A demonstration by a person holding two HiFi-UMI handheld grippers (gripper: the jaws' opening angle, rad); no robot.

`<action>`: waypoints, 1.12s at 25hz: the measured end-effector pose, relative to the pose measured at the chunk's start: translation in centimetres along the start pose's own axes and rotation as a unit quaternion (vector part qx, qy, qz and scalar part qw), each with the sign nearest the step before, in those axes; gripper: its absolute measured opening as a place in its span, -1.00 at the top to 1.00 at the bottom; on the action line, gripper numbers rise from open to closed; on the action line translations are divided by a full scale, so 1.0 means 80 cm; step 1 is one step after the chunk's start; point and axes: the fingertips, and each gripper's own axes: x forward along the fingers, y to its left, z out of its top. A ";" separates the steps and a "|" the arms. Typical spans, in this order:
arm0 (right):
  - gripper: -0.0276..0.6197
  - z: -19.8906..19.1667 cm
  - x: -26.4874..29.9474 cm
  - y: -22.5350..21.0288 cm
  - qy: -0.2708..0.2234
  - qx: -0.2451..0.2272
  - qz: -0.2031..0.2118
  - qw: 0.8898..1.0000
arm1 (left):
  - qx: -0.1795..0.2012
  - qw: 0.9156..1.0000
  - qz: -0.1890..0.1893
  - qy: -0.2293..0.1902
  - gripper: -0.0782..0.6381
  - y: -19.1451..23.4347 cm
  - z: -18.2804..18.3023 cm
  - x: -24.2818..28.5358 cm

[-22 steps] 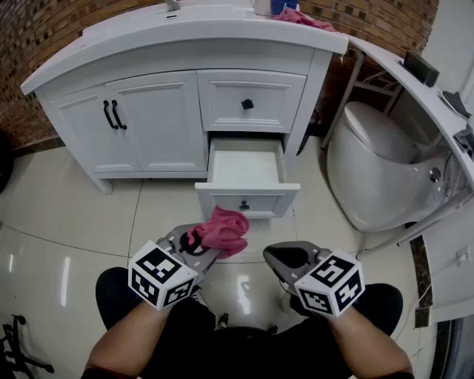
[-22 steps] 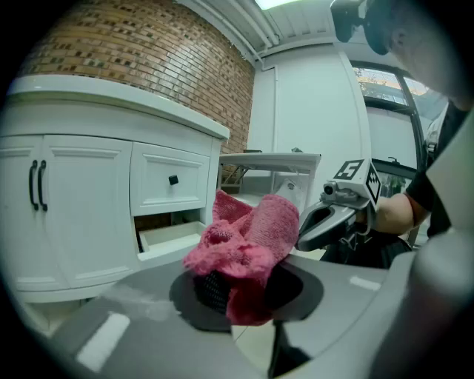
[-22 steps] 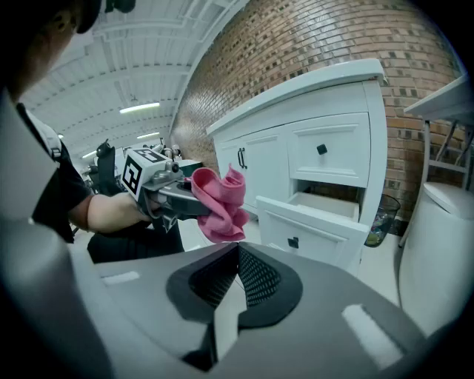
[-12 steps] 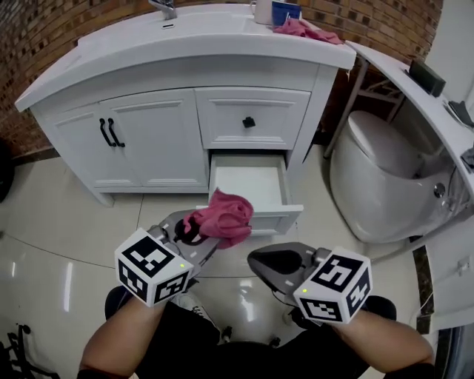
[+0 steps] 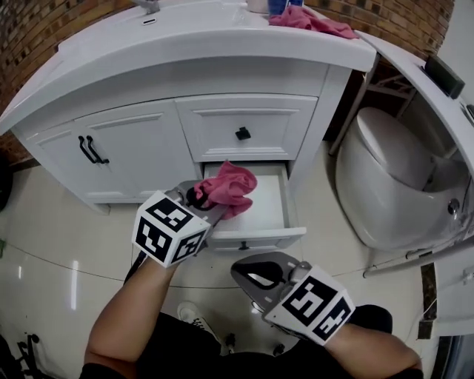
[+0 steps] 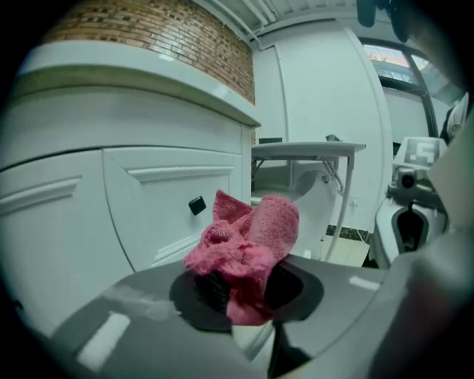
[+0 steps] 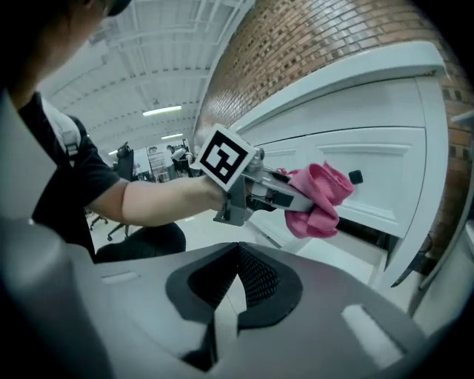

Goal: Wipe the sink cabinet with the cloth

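The white sink cabinet (image 5: 141,148) fills the upper half of the head view, and its lower drawer (image 5: 268,211) is pulled open. My left gripper (image 5: 203,198) is shut on a crumpled pink cloth (image 5: 231,185), which hangs over the open drawer just below the upper drawer's black knob (image 5: 242,133). In the left gripper view the cloth (image 6: 248,240) bulges out of the jaws, a short way from the cabinet front (image 6: 155,200). My right gripper (image 5: 257,276) is shut and empty, low and nearer to me. Its own view shows the left gripper (image 7: 270,194) holding the cloth (image 7: 320,196).
A second pink cloth (image 5: 311,20) lies on the countertop at the back right, beside a cup. A white toilet (image 5: 389,185) stands to the right of the cabinet. Two cabinet doors with black handles (image 5: 87,150) are shut at the left. Glossy tiled floor (image 5: 52,244) lies below.
My left gripper has carried the cloth up and forward, from in front of the drawer to above its open inside. The right gripper has stayed low and shut.
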 end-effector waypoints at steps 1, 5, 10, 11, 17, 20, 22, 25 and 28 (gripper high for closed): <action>0.90 -0.004 0.002 -0.009 0.008 -0.003 -0.005 1.000 | 0.003 1.000 -0.005 0.011 0.52 0.004 -0.005 0.016; 0.90 -0.021 0.011 -0.031 0.033 0.012 0.021 0.999 | 0.022 0.998 -0.025 0.059 0.52 0.018 -0.027 0.076; 0.90 -0.026 0.020 -0.046 0.048 0.008 0.063 0.997 | 0.030 0.993 -0.030 0.111 0.52 0.039 -0.047 0.143; 0.90 -0.026 0.019 -0.052 0.049 0.009 0.068 0.996 | 0.025 0.992 -0.031 0.119 0.52 0.042 -0.051 0.155; 0.90 -0.030 0.013 -0.089 0.051 0.015 0.087 0.995 | 0.007 0.986 -0.040 0.164 0.53 0.048 -0.078 0.218; 0.90 -0.033 0.015 -0.096 0.054 0.017 0.105 0.993 | 0.000 0.983 -0.042 0.181 0.52 0.047 -0.092 0.243; 0.90 -0.025 0.015 -0.096 0.048 0.015 0.118 0.992 | -0.007 0.981 -0.044 0.188 0.52 0.047 -0.098 0.258; 0.90 -0.014 0.015 -0.093 0.038 0.009 0.130 0.991 | -0.012 0.978 -0.051 0.200 0.52 0.043 -0.105 0.280; 0.90 -0.016 0.018 -0.092 0.041 0.009 0.136 0.990 | -0.003 0.976 -0.055 0.212 0.53 0.042 -0.109 0.295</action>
